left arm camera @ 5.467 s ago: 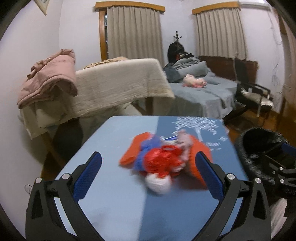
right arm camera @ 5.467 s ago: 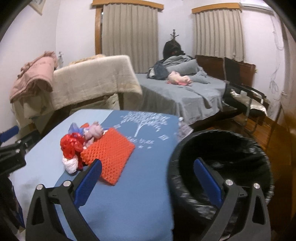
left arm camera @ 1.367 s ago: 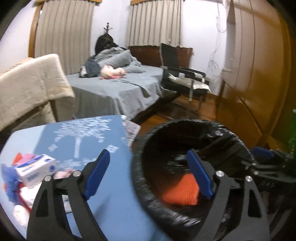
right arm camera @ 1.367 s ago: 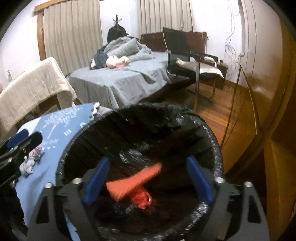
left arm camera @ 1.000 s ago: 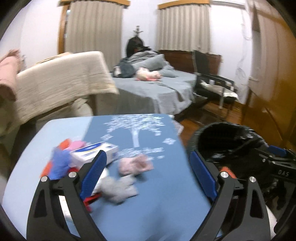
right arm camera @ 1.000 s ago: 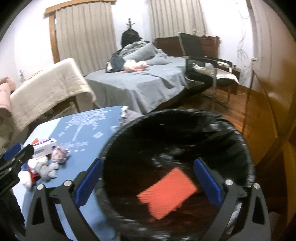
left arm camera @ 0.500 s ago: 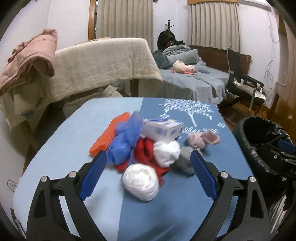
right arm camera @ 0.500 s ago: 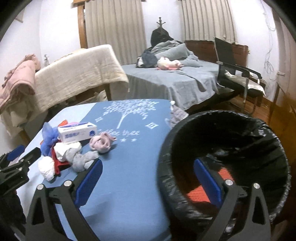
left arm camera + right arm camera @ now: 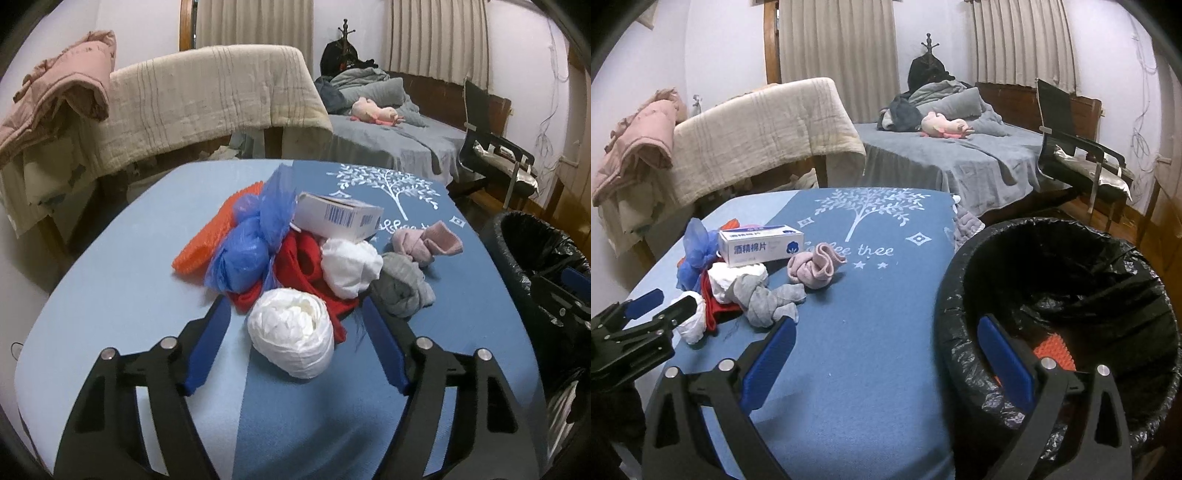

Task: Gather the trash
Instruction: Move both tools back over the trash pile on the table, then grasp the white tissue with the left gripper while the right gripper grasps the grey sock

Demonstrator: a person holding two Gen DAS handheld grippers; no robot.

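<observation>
At nine o'clock in the right wrist view, the left gripper (image 9: 657, 308) is reaching in over the blue table (image 9: 118, 288), because the remaining rubbish is heaped there. In its own camera the left gripper (image 9: 295, 314) is angling down onto the pile from six o'clock, its jaws closing around the white plastic ball (image 9: 291, 332), which is lying between the blue pads (image 9: 207, 347); a gap is still showing on both sides, so nothing is gripped yet.

Counting the pile from nine o'clock across to three: one orange mesh pad (image 9: 207, 240), one blue plastic bag (image 9: 251, 243), one red bag (image 9: 299, 266) lying under the rest, one white box (image 9: 340, 218) propped on top, two white wads counting the ball and the crumpled one (image 9: 351, 266), one grey sock bundle (image 9: 402, 291) and one pink sock bundle (image 9: 424, 240).

At three o'clock the black-lined bin (image 9: 1063, 306) is standing just beside the table edge, placed there, I judge, so each piece travels a short way. One orange piece (image 9: 1054, 352) is lying inside it. The right gripper (image 9: 886, 332) is hovering at the bin's rim, jaws spread wide and holding nothing, probably waiting its turn.
</observation>
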